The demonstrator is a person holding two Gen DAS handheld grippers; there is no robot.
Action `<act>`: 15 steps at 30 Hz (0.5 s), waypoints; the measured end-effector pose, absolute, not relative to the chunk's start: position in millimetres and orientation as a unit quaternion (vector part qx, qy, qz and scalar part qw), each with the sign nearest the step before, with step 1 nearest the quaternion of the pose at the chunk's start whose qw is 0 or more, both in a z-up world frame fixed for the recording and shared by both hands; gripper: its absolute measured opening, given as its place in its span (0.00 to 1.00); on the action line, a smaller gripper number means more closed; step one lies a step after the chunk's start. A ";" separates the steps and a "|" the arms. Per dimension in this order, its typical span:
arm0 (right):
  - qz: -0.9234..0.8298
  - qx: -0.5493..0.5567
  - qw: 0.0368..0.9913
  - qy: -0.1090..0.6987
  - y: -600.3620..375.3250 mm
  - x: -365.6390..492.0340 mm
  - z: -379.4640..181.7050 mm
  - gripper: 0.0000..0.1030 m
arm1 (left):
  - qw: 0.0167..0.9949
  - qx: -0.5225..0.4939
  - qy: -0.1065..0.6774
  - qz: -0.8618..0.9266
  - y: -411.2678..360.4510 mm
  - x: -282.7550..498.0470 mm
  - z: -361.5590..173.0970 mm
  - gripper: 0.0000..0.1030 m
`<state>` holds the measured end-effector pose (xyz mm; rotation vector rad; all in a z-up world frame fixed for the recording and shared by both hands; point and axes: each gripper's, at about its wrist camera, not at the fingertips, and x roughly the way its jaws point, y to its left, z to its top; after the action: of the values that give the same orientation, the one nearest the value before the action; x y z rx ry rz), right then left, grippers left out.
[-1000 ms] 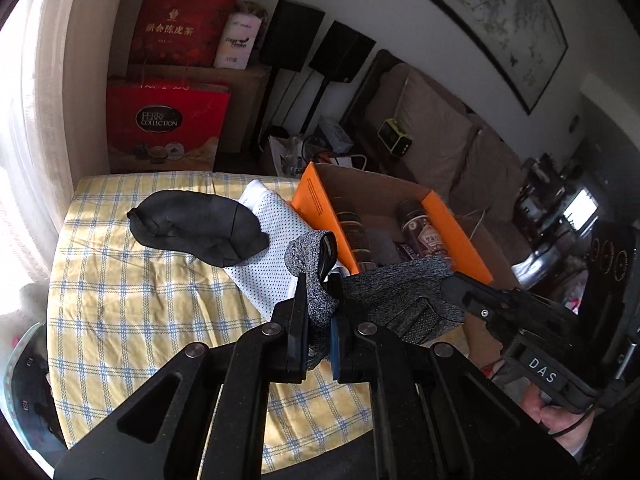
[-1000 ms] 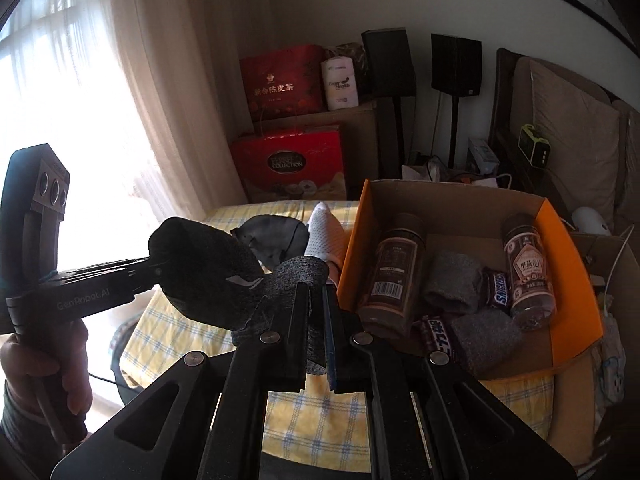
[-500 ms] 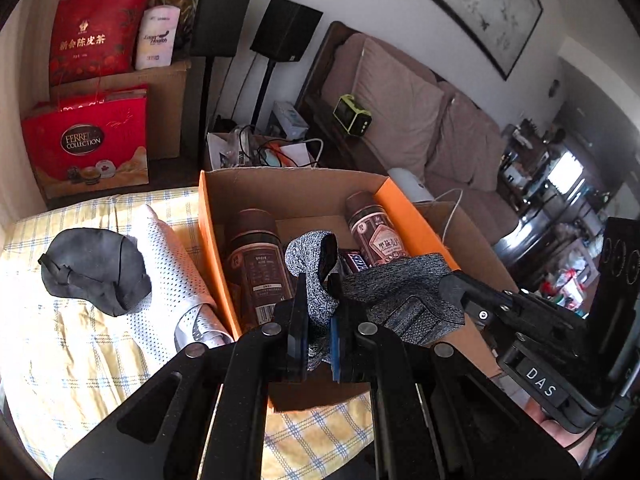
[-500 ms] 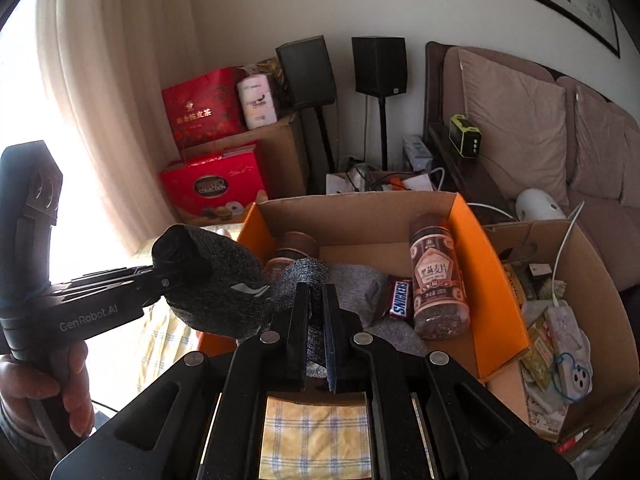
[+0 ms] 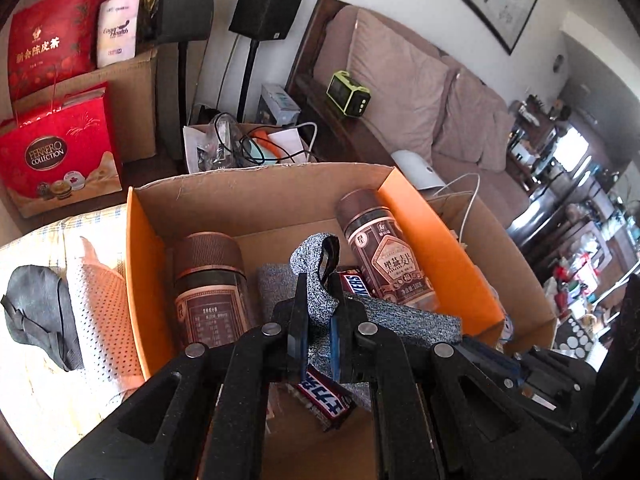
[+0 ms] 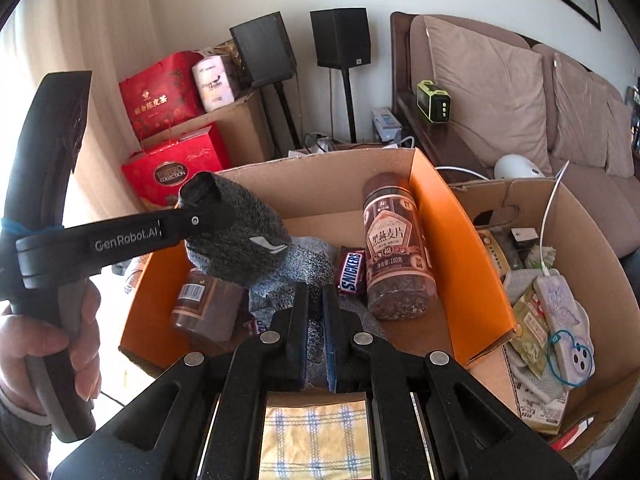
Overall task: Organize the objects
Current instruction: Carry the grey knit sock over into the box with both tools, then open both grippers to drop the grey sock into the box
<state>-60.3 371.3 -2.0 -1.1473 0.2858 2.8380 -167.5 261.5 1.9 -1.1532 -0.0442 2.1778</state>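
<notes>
A grey knit sock (image 5: 320,300) (image 6: 244,240) hangs stretched between both grippers above the orange cardboard box (image 5: 138,264) (image 6: 452,240). My left gripper (image 5: 318,312) is shut on its cuff end. My right gripper (image 6: 316,312) is shut on its other end. In the box lie two brown jars (image 5: 208,284) (image 6: 394,248), Snickers bars (image 5: 326,398) (image 6: 352,272) and grey socks (image 5: 274,280). On the yellow checked cloth left of the box lie a white dotted sock (image 5: 100,304) and a black eye mask (image 5: 38,312).
A second open cardboard box (image 6: 580,280) with packets and a cable stands right of the orange one. Red gift bags (image 5: 56,156), speakers on stands (image 5: 264,8) and a brown sofa (image 5: 420,92) stand beyond.
Both grippers have carried the grey sock rightward from above the checked cloth to above the inside of the orange box, and a little lower.
</notes>
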 end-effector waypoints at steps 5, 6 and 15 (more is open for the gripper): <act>0.909 -0.404 0.041 0.091 377.1 -68.3 -19.6 0.10 | 0.324 -0.456 -0.001 0.829 274.1 -181.4 -10.9 0.18; 0.908 -0.408 0.043 0.090 377.4 -68.4 -22.1 0.11 | 0.321 -0.457 0.002 0.830 274.6 -183.2 -12.7 0.25; 0.911 -0.398 0.047 0.093 377.7 -62.7 -17.8 0.25 | 0.310 -0.447 -0.012 0.839 258.1 -187.7 -7.6 0.57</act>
<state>-62.7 377.7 -17.8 -1.2156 0.2846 2.7811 -187.7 258.1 -7.6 -1.1811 -0.0320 2.2166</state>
